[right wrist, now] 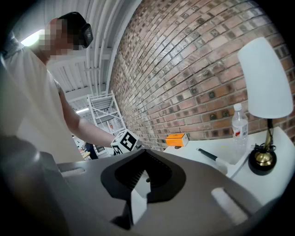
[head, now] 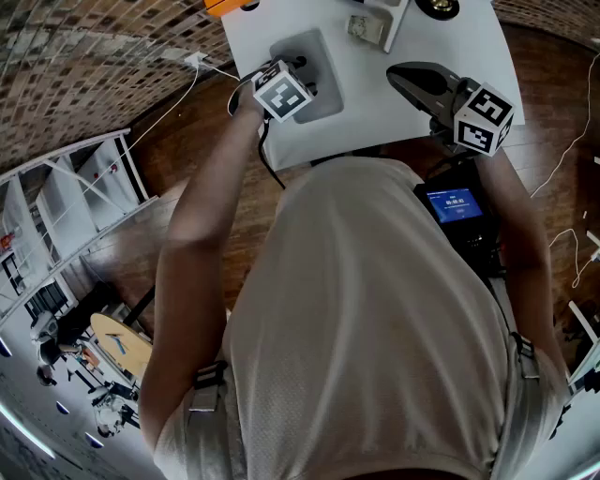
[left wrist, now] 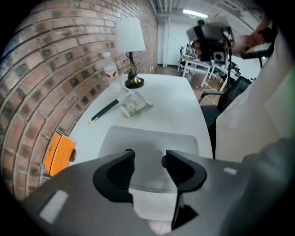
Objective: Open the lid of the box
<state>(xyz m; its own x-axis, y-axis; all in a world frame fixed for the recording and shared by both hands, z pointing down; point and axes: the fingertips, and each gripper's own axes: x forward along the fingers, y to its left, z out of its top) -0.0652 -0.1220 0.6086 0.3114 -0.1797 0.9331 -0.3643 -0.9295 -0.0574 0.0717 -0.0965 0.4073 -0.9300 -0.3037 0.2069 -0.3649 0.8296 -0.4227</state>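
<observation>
In the head view, the grey box (head: 323, 98) lies near the front edge of the white table (head: 281, 28), with its lid down. My left gripper (head: 295, 75) hangs over it, I think because this one should take the lid. My right gripper (head: 403, 77) rests apart at the right, so it does not block.

In the left gripper view, my jaws stand well apart and press on nothing. The near edge of the box (left wrist: 152, 140) shows below the gap. Behind it the table is free up to a pen (left wrist: 105, 110), so the lid has room to swing.

In the right gripper view, the right gripper (right wrist: 144, 154) is closed and empty, and the lamp (right wrist: 267, 83) stands well apart
</observation>
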